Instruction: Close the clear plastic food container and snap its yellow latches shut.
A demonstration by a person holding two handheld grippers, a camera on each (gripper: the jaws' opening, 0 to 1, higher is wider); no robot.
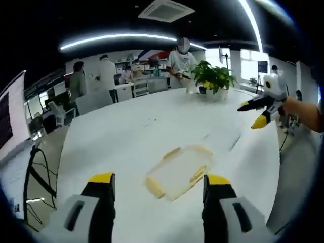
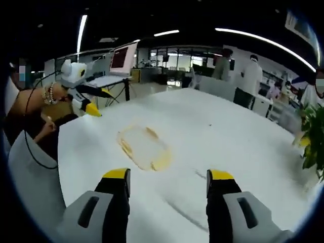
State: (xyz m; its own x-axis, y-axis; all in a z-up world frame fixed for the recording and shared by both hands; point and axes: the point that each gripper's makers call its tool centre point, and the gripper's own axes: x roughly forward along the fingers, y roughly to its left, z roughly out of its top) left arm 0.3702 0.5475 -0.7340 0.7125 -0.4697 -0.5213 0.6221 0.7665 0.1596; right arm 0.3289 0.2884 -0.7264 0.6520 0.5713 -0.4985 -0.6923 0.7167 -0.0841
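The clear plastic container with yellow latches on its sides lies flat on the white table, just beyond my left gripper, whose yellow-tipped jaws stand wide apart and hold nothing. At the right of that view a hand holds my right gripper above the table, open. In the right gripper view the container sits a little ahead and left of my open right gripper. My left gripper hovers at the table's left edge. Blur hides whether the latches are snapped.
A potted green plant stands at the far end of the table and shows as the plant at the right rim. Several people stand behind the table near desks. A monitor sits beyond the table.
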